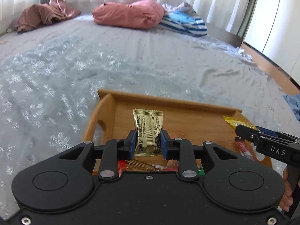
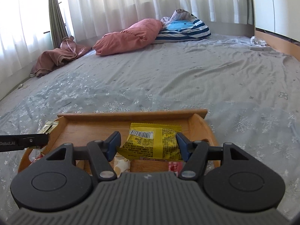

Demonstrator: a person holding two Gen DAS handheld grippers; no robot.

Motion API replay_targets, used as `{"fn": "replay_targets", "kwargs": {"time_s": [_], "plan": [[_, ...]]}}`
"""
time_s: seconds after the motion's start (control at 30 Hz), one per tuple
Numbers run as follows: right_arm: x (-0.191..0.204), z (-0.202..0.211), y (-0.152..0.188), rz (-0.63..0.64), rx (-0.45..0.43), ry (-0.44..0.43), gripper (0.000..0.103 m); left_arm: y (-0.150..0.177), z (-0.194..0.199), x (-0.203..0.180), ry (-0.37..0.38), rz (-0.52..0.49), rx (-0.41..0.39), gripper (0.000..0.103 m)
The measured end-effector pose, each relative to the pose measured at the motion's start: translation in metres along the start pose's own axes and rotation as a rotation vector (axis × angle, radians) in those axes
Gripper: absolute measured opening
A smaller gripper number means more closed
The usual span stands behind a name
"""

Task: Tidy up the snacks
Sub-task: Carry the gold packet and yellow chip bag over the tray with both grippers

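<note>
A wooden tray (image 1: 168,103) with handles sits on the bed and holds several snack packets. My left gripper (image 1: 148,140) is shut on a gold packet (image 1: 148,123) and holds it over the tray. My right gripper (image 2: 148,144) is shut on a yellow packet (image 2: 153,140) over the same tray (image 2: 131,114). In the left wrist view the right gripper (image 1: 241,130) enters from the right with the yellow packet (image 1: 232,122). In the right wrist view the left gripper (image 2: 45,136) enters from the left with the gold packet (image 2: 49,126). Red packets (image 1: 243,147) lie in the tray.
The grey bedsheet (image 2: 168,78) spreads all around the tray. A pink pillow (image 1: 129,14), a striped pillow (image 1: 185,21) and a brown cloth (image 1: 43,14) lie at the far end by white curtains. The wooden bed frame (image 1: 266,65) runs along the right.
</note>
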State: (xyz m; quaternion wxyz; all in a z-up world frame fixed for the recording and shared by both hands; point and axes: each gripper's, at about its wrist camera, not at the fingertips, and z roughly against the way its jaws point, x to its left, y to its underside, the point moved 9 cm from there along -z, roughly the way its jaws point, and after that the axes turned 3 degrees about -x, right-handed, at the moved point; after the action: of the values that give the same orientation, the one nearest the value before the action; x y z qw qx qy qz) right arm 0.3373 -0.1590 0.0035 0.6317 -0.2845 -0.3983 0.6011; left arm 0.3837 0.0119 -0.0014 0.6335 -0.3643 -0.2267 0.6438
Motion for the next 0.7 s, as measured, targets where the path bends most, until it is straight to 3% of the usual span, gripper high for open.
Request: {"fn": "replay_targets", "kwargs": {"time_s": [0.7], "plan": [[0.005,-0.034,0.023,0.049,0.04,0.009,0.067,0.018,-0.038,-0.005,-0.029,-0.048,0.06,0.026]]}}
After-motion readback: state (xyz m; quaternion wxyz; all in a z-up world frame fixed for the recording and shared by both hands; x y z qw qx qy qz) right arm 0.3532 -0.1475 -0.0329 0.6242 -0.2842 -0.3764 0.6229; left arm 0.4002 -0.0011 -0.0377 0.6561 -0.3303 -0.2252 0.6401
